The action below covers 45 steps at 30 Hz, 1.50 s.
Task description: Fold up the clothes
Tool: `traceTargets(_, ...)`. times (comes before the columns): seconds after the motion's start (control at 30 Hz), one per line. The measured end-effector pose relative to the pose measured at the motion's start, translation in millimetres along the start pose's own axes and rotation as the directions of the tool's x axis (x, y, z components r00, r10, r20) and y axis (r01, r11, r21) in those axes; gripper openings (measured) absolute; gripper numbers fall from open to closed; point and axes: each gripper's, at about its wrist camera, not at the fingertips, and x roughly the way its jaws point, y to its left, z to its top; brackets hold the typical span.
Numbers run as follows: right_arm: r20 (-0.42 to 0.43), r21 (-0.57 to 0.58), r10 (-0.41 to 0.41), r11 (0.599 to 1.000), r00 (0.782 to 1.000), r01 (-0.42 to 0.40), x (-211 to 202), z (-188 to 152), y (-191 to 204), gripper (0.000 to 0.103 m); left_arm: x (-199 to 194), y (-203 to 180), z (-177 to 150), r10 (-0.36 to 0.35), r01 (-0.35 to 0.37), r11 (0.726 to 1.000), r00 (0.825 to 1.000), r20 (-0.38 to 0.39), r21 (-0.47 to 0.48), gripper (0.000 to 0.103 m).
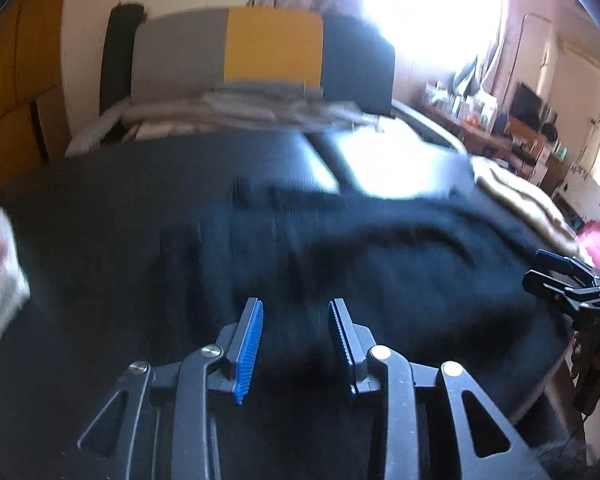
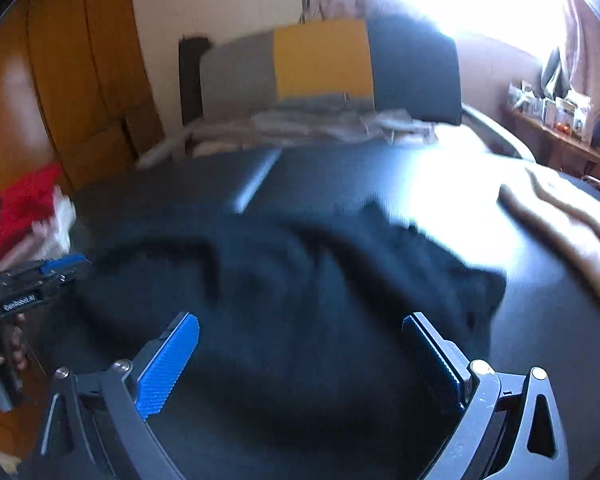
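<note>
A dark navy garment (image 1: 380,264) lies rumpled on a dark bed cover (image 1: 120,208); it also shows in the right wrist view (image 2: 300,288). My left gripper (image 1: 296,308) is open with a moderate gap, just above the garment's near edge, holding nothing. My right gripper (image 2: 300,324) is wide open above the garment's near part, empty. The right gripper also shows at the right edge of the left wrist view (image 1: 540,268). The left gripper shows at the left edge of the right wrist view (image 2: 64,268). Both views are motion blurred.
A red and white clothes pile (image 2: 32,212) lies at the bed's left. A beige striped blanket (image 2: 572,232) lies at the right. Grey, yellow and dark cushions (image 1: 272,48) stand at the headboard over folded linens (image 1: 240,112). A cluttered desk (image 1: 520,120) stands far right.
</note>
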Motion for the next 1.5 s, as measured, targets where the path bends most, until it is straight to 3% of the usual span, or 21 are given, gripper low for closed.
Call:
traceTargets(0.1,-0.035,-0.025,-0.060,0.998,0.998,0.059,15,-20,3,0.103,0,1,-23,0.006,-0.005,1.000,0.999,0.043,-0.012,0.035)
traceTargets(0.2,0.034,-0.084,-0.107,0.990,0.994,0.109,16,-30,13,0.103,-5,1,-41,0.001,0.005,0.999,0.992,0.127,-0.045,0.036)
traceTargets(0.27,0.078,-0.070,-0.106,0.991,0.991,0.111,15,-36,12,0.103,-5,2,-48,0.009,0.008,0.995,0.987,0.163,-0.099,0.036)
traceTargets(0.43,0.115,-0.060,-0.088,0.994,0.989,0.095,11,-42,9,0.103,-7,-6,-54,0.043,-0.024,0.994,0.982,0.181,-0.103,0.038)
traceTargets(0.5,0.119,-0.061,-0.089,0.993,0.989,0.096,10,-45,12,0.103,-11,-1,-50,0.011,0.007,0.993,0.989,0.144,-0.121,0.039)
traceTargets(0.6,0.135,-0.054,-0.082,0.995,0.988,0.089,9,-47,12,0.103,-24,21,-36,-0.112,0.136,0.968,0.987,0.119,-0.210,0.039)
traceTargets(0.7,0.134,-0.048,-0.075,0.995,0.988,0.082,9,-47,11,0.103,-43,50,-20,-0.159,0.202,0.942,0.972,0.174,-0.268,0.044)
traceTargets(0.9,0.139,-0.057,-0.077,0.995,0.987,0.085,9,-47,12,0.103,-22,107,11,-0.184,0.183,0.911,0.982,0.033,-0.370,0.046)
traceTargets(0.97,0.141,-0.059,-0.079,0.994,0.987,0.088,9,-48,12,0.103,-5,117,18,-0.223,0.189,0.899,0.974,-0.041,-0.396,0.046)
traceTargets(1.07,0.147,-0.062,-0.082,0.994,0.986,0.092,9,-48,12,0.103,13,122,24,-0.244,0.194,0.903,0.966,-0.088,-0.382,0.046)
traceTargets(1.2,0.147,-0.061,-0.082,0.994,0.986,0.092,9,-48,12,0.103,41,125,26,-0.345,0.249,0.873,0.924,-0.168,-0.420,0.046)
traceTargets(1.37,0.150,-0.061,-0.081,0.994,0.985,0.091,9,-49,12,0.103,48,133,24,-0.396,0.293,0.832,0.908,-0.137,-0.471,0.046)
traceTargets(1.5,0.152,-0.062,-0.081,0.994,0.985,0.091,10,-49,11,0.103,50,131,26,-0.387,0.288,0.833,0.914,-0.124,-0.473,0.048)
